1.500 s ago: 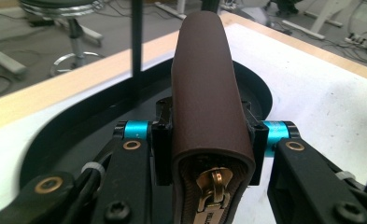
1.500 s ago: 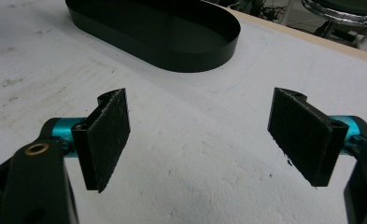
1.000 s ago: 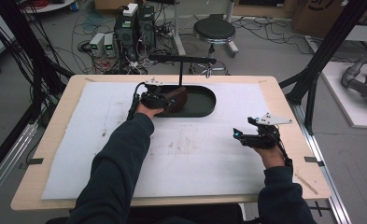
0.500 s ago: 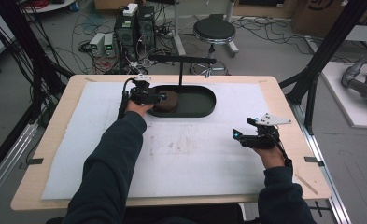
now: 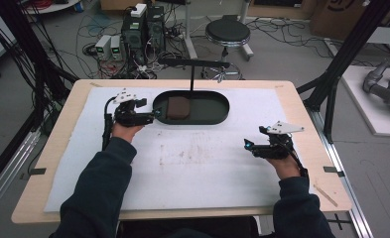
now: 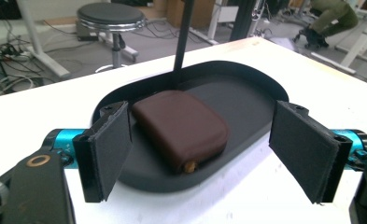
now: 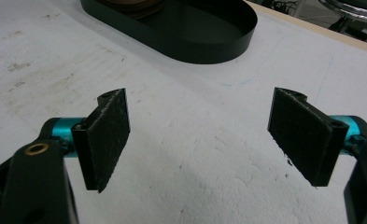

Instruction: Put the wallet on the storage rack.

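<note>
Two hand-held grippers, left (image 6: 200,149) and right (image 7: 204,140), rough black pads spread wide; smooth rounded brown block (image 6: 181,126) in oval black tray (image 6: 246,93).

Grey floor beyond the counter (image 5: 301,114). Round black stool (image 5: 227,32) at 12 o'clock. Computer boxes (image 5: 144,25) and tangled cables (image 5: 91,47) at 11. Black frame posts (image 5: 349,54) at 2; cardboard box (image 5: 339,15) at 1.

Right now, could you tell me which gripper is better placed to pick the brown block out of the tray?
Left. The left gripper sits open at the tray's end, jaws facing the block. The right gripper is open over bare mat, well away.
</note>
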{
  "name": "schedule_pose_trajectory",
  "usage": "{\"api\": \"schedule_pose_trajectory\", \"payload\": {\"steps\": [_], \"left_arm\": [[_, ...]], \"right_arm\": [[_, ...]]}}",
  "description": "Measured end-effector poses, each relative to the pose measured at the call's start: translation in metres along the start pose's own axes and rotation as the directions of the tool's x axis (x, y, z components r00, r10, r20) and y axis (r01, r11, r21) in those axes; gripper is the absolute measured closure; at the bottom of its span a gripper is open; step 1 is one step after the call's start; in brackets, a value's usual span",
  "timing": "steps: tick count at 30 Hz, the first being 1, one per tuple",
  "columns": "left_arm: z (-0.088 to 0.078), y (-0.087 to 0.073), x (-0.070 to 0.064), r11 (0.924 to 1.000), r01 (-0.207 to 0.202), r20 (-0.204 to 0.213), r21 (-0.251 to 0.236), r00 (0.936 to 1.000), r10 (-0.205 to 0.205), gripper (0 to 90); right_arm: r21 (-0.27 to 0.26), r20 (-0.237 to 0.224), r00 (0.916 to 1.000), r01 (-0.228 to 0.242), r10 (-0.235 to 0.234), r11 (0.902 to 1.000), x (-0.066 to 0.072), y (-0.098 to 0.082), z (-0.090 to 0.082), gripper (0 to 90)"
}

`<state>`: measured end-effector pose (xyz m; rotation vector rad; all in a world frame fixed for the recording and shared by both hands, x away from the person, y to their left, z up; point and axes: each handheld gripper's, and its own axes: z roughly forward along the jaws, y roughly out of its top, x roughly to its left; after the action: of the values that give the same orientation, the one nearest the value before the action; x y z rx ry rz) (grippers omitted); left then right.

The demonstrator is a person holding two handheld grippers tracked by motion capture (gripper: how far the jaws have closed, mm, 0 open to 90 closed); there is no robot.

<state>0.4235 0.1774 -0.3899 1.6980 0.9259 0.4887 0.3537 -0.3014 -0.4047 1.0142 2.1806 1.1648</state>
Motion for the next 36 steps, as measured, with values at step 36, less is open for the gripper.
{"api": "schedule_pose_trajectory", "payload": {"steps": [36], "left_arm": [[-0.071,-0.053,-0.005,0.9984,-0.02,-0.065,-0.054,0.9978,0.016,21.0]], "right_arm": [[0.005,0.019,0.9998,0.007,-0.007,1.0,0.005,-0.002,-0.001,21.1]]}}
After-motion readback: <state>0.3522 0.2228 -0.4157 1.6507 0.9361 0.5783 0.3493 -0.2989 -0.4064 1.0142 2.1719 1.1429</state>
